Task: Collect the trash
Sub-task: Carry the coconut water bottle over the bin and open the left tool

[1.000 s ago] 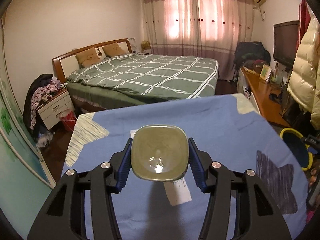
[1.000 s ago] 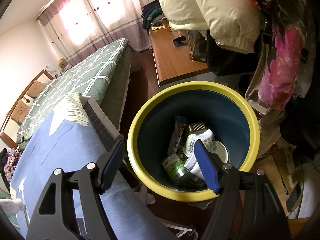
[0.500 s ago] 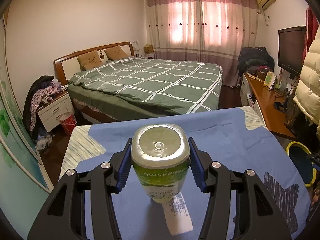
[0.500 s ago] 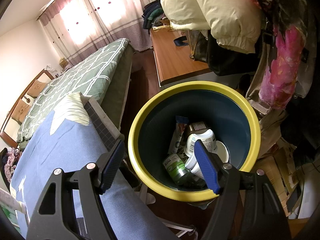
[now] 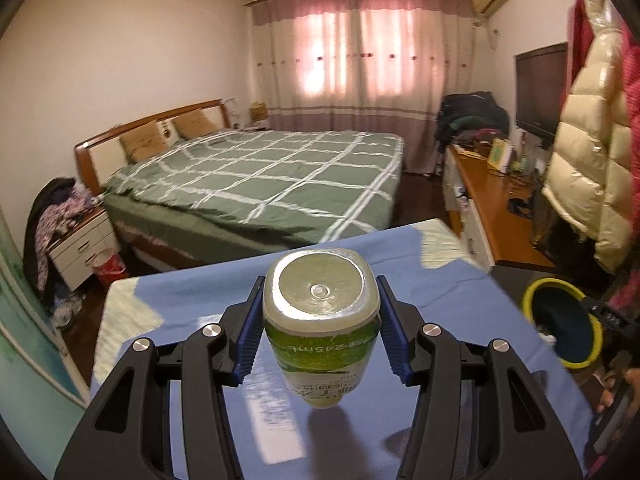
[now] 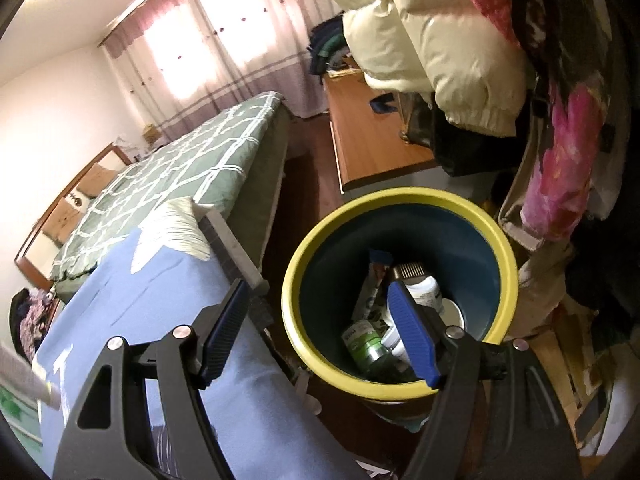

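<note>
The left gripper (image 5: 320, 330) has its jaws clamped on a green-labelled plastic bottle (image 5: 320, 320), held clear above the blue-covered bench (image 5: 440, 292), its base toward the camera. The label reads "245mL", upside down. The right gripper (image 6: 320, 332) hangs with jaws apart and nothing between them, over the bench's right edge and the yellow-rimmed bin (image 6: 505, 252) standing beside it. In the bin lie a green-labelled bottle (image 6: 364, 344), a white bottle (image 6: 424, 292), and wrappers.

The left gripper (image 5: 320, 330) has its fingers clamped tight, while the right gripper (image 6: 320, 334) angles downward, fingers spread.
</note>
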